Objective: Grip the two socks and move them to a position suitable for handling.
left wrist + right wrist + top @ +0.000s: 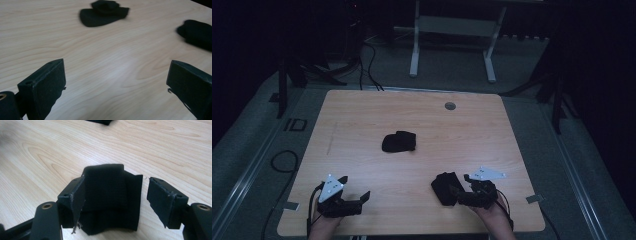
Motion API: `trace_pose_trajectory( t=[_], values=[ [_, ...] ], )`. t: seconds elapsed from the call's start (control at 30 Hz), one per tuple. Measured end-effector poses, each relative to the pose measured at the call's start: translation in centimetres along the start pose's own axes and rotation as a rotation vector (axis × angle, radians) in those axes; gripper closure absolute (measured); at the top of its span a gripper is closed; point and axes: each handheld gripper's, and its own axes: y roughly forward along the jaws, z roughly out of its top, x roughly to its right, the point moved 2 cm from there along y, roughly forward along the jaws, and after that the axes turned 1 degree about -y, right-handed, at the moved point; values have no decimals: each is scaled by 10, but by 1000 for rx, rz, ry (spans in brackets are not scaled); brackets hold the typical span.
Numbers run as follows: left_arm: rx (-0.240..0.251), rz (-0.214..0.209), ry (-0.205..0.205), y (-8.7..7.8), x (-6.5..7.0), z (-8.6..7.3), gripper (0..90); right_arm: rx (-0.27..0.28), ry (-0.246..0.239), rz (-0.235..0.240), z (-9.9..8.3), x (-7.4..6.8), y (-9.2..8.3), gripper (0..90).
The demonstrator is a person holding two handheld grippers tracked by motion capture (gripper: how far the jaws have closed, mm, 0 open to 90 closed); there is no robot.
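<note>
We see a folded black cloth (110, 197) lying between the jaws of the right tool (460, 191), near the front right of the counter (362, 130). The left pad (78, 202) touches its edge; a gap separates it from the right pad, so the jaws stand open and grip nothing. A second black cloth (399, 141) lies farther off, near the counter's middle, well apart from both tools. The dim light hides the folds of both cloths, and the near cloth's front edge is cut off behind the tool. The left tool (357, 189) rests low at the front left, jaws wide apart over bare wood. Both hands come in from the near edge.
</note>
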Motion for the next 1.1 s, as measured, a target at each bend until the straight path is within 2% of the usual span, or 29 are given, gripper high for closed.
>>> trace_pose_trajectory(
  t=[0.07,0.13,0.23,0.27,0.33,0.37,0.43,0.5,0.57,0.63,0.7,0.77,0.83,0.9,0.93,1.0,1.07,1.1],
  values=[
    [-3,-21,15,3,7,1,25,-8,4,23,2,-3,6,296],
    [-3,-36,23,6,13,2,25,-32,-29,31,1,-9,18,293],
    [-10,-71,12,10,20,2,25,-84,-45,37,-4,-12,38,291],
    [-10,-71,12,10,20,2,26,-84,-45,37,-4,-12,38,291],
    [-19,-102,12,14,26,3,26,-155,-86,10,-11,-12,52,363],
    [-25,-105,23,16,29,3,26,-148,-95,10,-12,-13,54,426],
    [-35,-109,39,19,33,4,26,-146,-108,26,-12,-14,52,650],
    [-39,-119,47,22,36,5,48,-152,-114,53,-11,-14,51,763],
    [-55,-126,60,26,40,7,51,-146,-113,75,-10,-14,49,786],
    [-55,-131,62,28,43,8,65,-127,-81,135,-8,-13,45,789],
    [-71,-134,65,32,47,12,140,-95,-134,142,-3,-18,36,788],
    [-105,-159,68,39,51,16,149,-77,-138,187,2,-22,28,788],
    [-119,-195,82,45,56,21,212,-54,-158,236,7,-29,19,788],
    [-111,-221,126,50,63,28,230,-39,-161,288,10,-37,12,788],
    [-99,-240,157,52,68,31,258,-31,-169,299,10,-40,10,788],
    [-67,-248,213,54,77,40,275,-26,-191,322,12,-46,4,787],
    [-50,-305,237,58,85,48,277,-21,-203,338,13,-51,0,786],
    [-46,-332,234,59,87,51,277,-18,-205,343,15,-53,-2,786]
  ],
)
